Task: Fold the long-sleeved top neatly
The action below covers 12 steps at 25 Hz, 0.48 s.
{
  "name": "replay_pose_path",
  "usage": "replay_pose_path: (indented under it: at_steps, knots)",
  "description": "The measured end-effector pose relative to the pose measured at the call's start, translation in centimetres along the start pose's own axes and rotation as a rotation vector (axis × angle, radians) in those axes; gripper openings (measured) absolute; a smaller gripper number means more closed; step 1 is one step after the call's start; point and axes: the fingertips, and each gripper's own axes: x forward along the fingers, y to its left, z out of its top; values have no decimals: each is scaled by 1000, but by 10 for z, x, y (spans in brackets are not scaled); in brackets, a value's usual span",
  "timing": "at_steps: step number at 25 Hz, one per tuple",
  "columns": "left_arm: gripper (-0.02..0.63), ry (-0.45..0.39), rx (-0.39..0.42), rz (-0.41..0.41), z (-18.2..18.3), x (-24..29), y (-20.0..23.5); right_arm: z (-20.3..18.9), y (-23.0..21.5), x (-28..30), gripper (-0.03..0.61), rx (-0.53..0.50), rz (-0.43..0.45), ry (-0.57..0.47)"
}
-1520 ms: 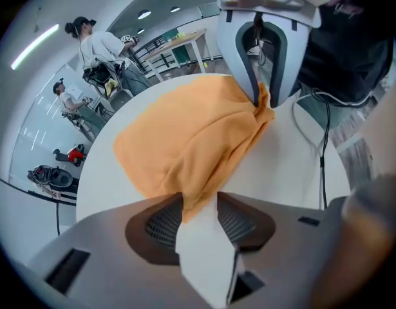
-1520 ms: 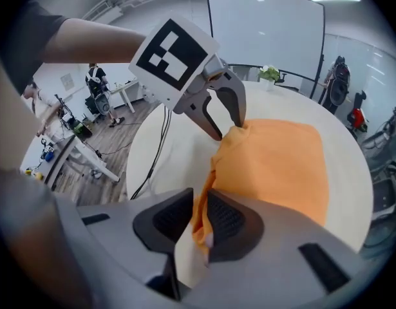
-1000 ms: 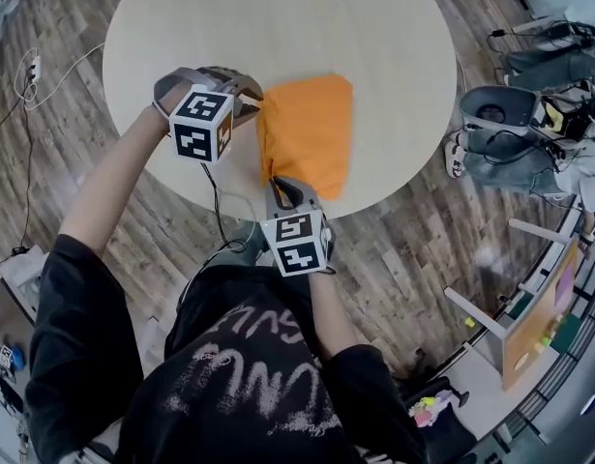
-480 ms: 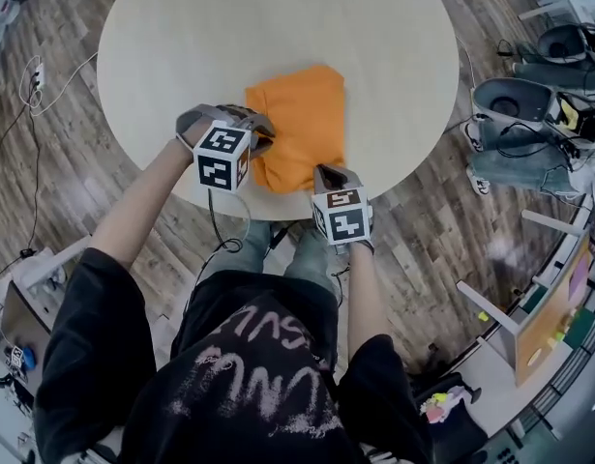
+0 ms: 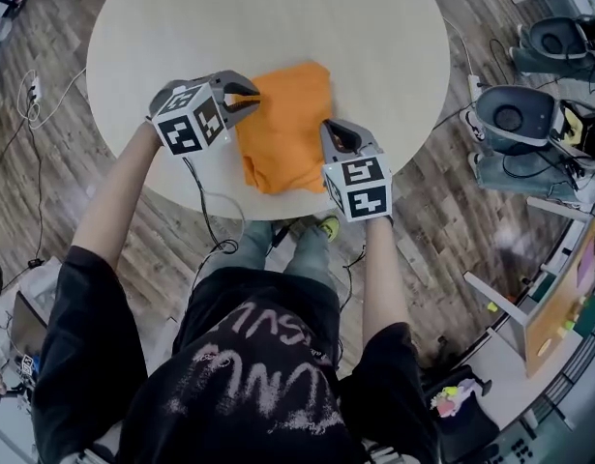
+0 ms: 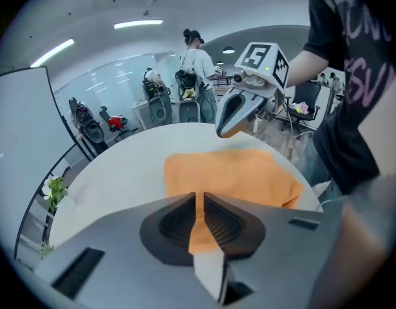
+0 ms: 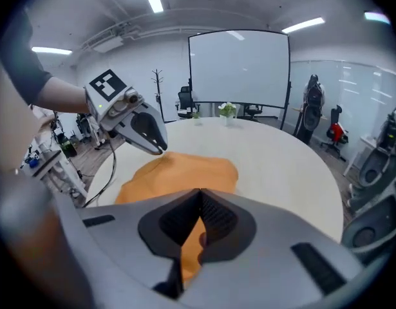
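Already the orange top point(image 5: 282, 129) is folded into a compact rectangle, laid on the round table point(image 5: 374, 27) just beside its near rim. Its left edge is pinched by the left gripper point(image 5: 252, 93), whose jaws have just been closing on fabric. At its right edge the right gripper point(image 5: 329, 128) is seen with jaws pressed together, seemingly empty. Only squaring is judged left.
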Motion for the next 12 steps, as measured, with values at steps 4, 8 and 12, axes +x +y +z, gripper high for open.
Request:
replay_pose_path:
  at_steps: [4, 8, 12]
  knots:
    - [49, 96, -24, 39, -29, 21, 15, 6, -23, 41, 6, 17, -27, 69]
    - [48, 100, -77, 48, -54, 29, 13, -19, -25, 54, 6, 36, -72, 136]
    - [48, 87, -28, 94, -55, 7, 7, -24, -20, 22, 6, -25, -81, 66]
